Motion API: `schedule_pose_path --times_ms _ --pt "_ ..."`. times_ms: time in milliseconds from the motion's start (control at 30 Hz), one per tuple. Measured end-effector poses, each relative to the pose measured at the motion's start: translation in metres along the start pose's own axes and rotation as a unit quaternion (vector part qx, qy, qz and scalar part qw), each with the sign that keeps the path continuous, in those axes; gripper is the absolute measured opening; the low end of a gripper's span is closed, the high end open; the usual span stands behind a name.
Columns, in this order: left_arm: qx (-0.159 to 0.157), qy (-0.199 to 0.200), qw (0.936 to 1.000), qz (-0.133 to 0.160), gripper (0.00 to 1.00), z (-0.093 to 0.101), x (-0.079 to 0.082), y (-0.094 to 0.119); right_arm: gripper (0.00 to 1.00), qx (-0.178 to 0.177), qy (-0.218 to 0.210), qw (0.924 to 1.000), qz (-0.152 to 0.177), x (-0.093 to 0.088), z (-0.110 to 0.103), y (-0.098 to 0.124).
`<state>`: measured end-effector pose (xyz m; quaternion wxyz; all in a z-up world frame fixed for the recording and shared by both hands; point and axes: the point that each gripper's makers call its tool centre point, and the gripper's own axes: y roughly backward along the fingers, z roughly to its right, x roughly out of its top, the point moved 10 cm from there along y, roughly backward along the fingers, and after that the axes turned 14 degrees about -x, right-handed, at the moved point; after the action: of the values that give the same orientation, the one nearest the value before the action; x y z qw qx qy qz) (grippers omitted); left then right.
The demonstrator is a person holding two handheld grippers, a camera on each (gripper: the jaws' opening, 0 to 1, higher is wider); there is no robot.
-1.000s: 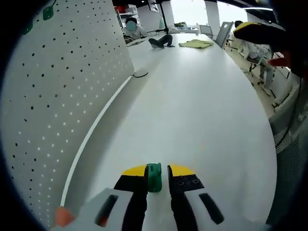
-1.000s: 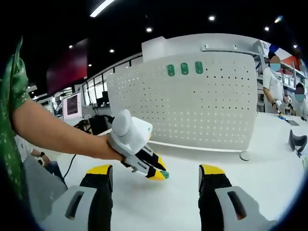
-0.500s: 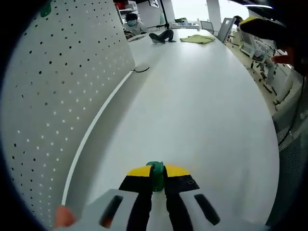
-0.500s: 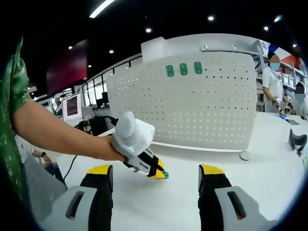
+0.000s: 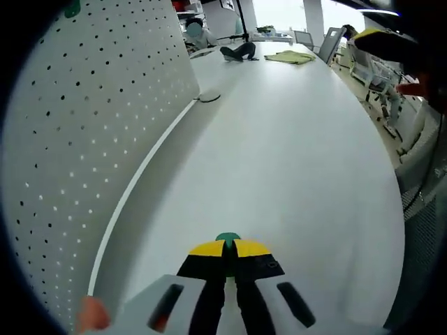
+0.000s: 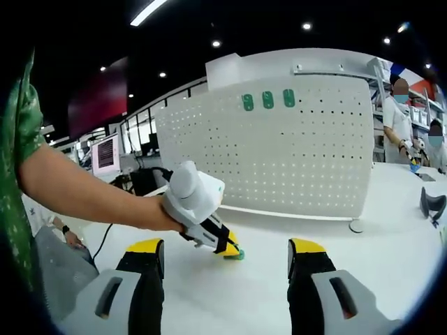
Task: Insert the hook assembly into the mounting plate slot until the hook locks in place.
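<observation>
A small green hook [image 5: 227, 239] is pinched between the yellow-tipped jaws of my left gripper [image 5: 228, 250], low over the white table [image 5: 279, 160]. In the right gripper view the same left gripper [image 6: 229, 248] is held by a person's hand, its tip touching the table with the green hook [image 6: 239, 255] at its end. The white perforated mounting plate [image 6: 279, 153] stands upright behind it, with three green hooks [image 6: 268, 100] near its top edge. It fills the left side of the left gripper view as the mounting plate [image 5: 77, 139]. My right gripper [image 6: 225, 269] stands open with nothing between its jaws.
The long white table runs far ahead. At its far end lie a yellow-green cloth [image 5: 288, 58] and a dark object [image 5: 237, 51]. A round disc [image 5: 208, 98] lies at the plate's foot. People stand at the right [image 6: 397, 118]. Chairs line the table's right side.
My left gripper's jaws have closed from a visible gap around the green hook to fully pinched on it. The gripper has dropped slightly toward the table.
</observation>
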<state>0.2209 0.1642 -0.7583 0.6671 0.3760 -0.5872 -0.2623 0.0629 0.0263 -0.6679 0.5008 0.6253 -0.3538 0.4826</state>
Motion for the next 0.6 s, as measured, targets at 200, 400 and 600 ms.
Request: schedule_pose_path --times_ms 200,400,600 --pt "0.001 0.006 1.0 0.004 0.03 -0.001 -0.001 0.004 0.73 0.001 0.0 1.0 -0.002 0.0 0.0 0.0" --pt "0.004 0.009 0.9997 0.022 0.03 -0.001 0.002 0.014 0.73 0.005 0.004 1.0 -0.005 -0.001 -0.002 -0.001" --pt "0.006 0.02 0.9986 0.049 0.03 0.001 0.005 0.028 0.73 0.01 0.001 0.9999 -0.008 -0.001 -0.004 -0.001"
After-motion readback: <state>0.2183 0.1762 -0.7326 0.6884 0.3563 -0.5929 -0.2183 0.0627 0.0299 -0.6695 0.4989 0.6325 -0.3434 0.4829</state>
